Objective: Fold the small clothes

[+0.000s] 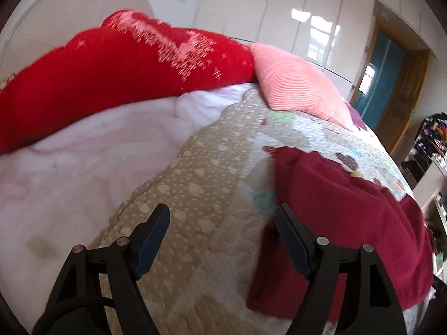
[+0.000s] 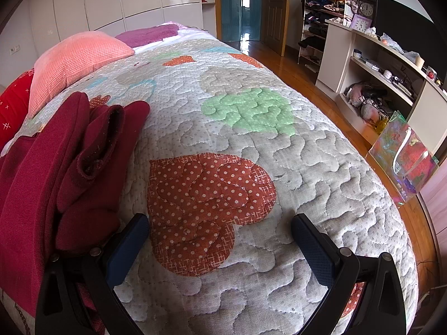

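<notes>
Left gripper (image 1: 222, 215): jaws spread wide, nothing between them, poised above the beige heart-print border of the patchwork quilt (image 1: 201, 173). Right-hand fingertip (image 1: 285, 217) overlapping the near-left edge of the dark red garment (image 1: 349, 223) in the left wrist view; contact cannot be told. Dark red garment lying on the quilt, partly folded, its lower edge reaching toward the near side of the bed. Beyond the quilt's scalloped edge, a pale pink fleece blanket (image 1: 69, 173); behind that, a bright red cushion (image 1: 111, 67) with pale embroidery, blurred. Salmon ribbed pillow (image 1: 296, 83) resting on the quilt beside the red cushion.

Right gripper (image 2: 220, 223): jaws likewise wide apart and empty, framing the orange dotted heart patch (image 2: 206, 206) of the quilt (image 2: 321, 167). Dark red garment (image 2: 56, 162) bunched in thick rolled folds at the quilt's left side, just beside the left fingertip (image 2: 134, 231). Green heart patch (image 2: 248, 111) farther along the quilt. Off the quilt's right side, wooden floor, a cream shelf unit (image 2: 371, 64) and an iridescent gift bag (image 2: 405, 156).
</notes>
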### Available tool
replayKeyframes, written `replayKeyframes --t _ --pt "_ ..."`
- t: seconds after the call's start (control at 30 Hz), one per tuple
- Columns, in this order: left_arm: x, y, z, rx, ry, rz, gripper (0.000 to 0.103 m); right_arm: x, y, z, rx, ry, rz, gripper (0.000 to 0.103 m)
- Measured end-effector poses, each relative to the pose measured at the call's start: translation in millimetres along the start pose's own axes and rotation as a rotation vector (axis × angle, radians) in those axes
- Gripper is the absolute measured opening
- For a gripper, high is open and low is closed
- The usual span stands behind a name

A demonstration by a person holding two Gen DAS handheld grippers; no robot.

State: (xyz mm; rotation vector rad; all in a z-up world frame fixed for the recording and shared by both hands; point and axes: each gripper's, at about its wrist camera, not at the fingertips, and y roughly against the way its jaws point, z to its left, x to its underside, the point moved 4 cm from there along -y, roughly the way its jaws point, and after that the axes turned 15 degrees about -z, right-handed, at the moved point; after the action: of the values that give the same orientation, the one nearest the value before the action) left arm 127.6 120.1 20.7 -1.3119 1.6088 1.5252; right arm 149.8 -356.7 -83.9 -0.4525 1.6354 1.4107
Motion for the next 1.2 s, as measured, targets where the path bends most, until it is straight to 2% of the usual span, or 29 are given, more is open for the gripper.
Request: replayKeyframes --t 0.03,0.13,0.2,0.23,0.3,0.4,0.47,0.57,0.63,0.67,0.73,0.77,0.83,0.87,0.9,0.97,1.07,1.13,1.2 --pt "-3.9 13.2 -5.2 0.022 -0.010 -0.012 0.077 0.1 0.0 0.1 0.000 0.000 -0.001 0.103" --pt "-11.5 48.6 -17.3 0.029 -0.099 -0.075 0.078 0.2 -0.1 0.2 0.000 0.001 0.000 0.103" --pt "-15.1 63.7 -21.7 0.045 -0.130 -0.102 0.094 0.0 -0.8 1.0 0.007 0.010 0.000 0.103" --pt "-17.5 72.0 -22.8 0.055 -0.133 -0.113 0.095 -0.2 -1.1 0.1 0.004 0.007 0.001 0.103" --pt "-20.0 76.0 -23.3 0.067 -0.125 -0.102 0.095 -1.1 -1.9 -3.1 -0.019 -0.009 0.014 0.103" --pt "-17.1 68.6 -24.8 0.072 -0.103 -0.010 0.095 -2.7 -1.9 -0.8 -0.057 0.043 0.065 0.103" --pt "-12.1 68.8 -25.8 0.062 -0.098 0.010 0.095 -5.1 7.8 -8.7 -0.079 0.059 0.086 0.101" --pt "-6.6 65.5 -23.4 0.043 -0.115 0.019 0.095 -12.8 44.1 -31.7 0.012 0.031 -0.032 0.094" --pt "-2.1 54.7 -20.0 0.053 -0.092 0.058 0.095 -22.9 72.8 -35.7 -0.002 0.010 -0.117 0.087" --pt "-0.3 48.7 -18.9 0.064 -0.071 0.078 0.095 -28.9 84.8 -30.9 -0.045 -0.001 -0.141 0.084" --pt "4.7 34.6 -16.9 0.080 -0.015 0.123 0.095 -39.6 101.4 -8.1 -0.176 -0.003 -0.158 0.073" --pt "8.5 25.5 -16.9 0.094 0.021 0.149 0.095 -45.3 108.2 15.9 -0.292 0.002 -0.149 0.071" --pt "15.4 10.9 -18.1 0.113 0.075 0.195 0.094 -48.5 109.0 53.9 -0.448 0.012 -0.096 0.066" --pt "19.4 2.2 -18.1 0.113 0.106 0.215 0.088 -49.5 103.7 84.3 -0.531 0.018 -0.049 0.064" --pt "22.1 -3.5 -17.6 0.112 0.127 0.228 0.080 -50.3 97.7 102.7 -0.568 0.019 -0.022 0.063" --pt "26.8 -15.9 -14.6 0.108 0.160 0.249 0.076 -50.4 81.1 145.0 -0.621 0.039 0.027 0.062" --pt "32.7 -25.2 -5.1 0.125 0.218 0.253 0.076 -50.6 35.3 206.1 -0.649 0.073 0.134 0.061" --pt "35.2 -26.6 -0.9 0.150 0.239 0.238 0.076 -47.2 10.8 224.0 -0.612 0.076 0.177 0.061" --pt "35.6 -25.7 -0.3 0.175 0.242 0.223 0.076 -45.1 -20.1 240.3 -0.535 0.114 0.215 0.061"
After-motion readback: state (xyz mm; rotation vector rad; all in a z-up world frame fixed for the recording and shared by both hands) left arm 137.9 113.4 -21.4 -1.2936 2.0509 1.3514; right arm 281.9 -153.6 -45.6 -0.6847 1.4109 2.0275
